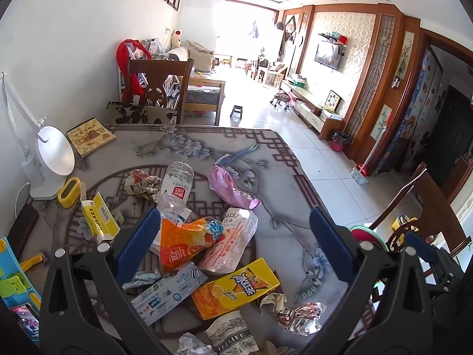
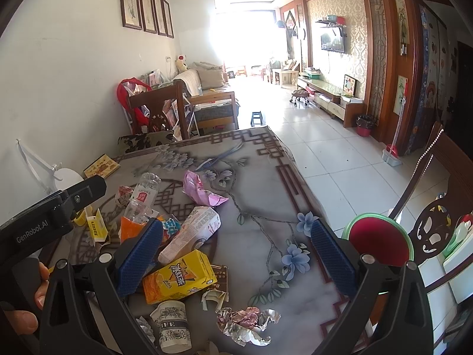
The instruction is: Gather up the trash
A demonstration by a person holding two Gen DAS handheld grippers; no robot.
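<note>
Trash lies piled on the patterned table [image 1: 266, 153]: an orange snack bag [image 1: 183, 242], a pink-white Pocky box [image 1: 233, 242], a yellow tea carton [image 1: 236, 291], a toothpaste box [image 1: 168, 293], a clear bottle [image 1: 176, 189], a pink wrapper [image 1: 227, 186], crumpled foil [image 1: 301, 316] and a paper cup [image 1: 233, 337]. My left gripper [image 1: 235, 245] hangs open just above the snack bag and the Pocky box. My right gripper [image 2: 236, 254] is open too, with the tea carton [image 2: 180, 278] by its left finger and the foil [image 2: 248, 322] below. Neither holds anything.
A red bin with a green rim [image 2: 381, 242] stands off the table's right edge beside a carved chair [image 2: 428, 230]. A white lamp [image 1: 50, 159], a book [image 1: 90, 139] and a yellow box [image 1: 99, 222] sit at the left. A hand [image 2: 29, 298] holds the left gripper's handle [image 2: 53, 216].
</note>
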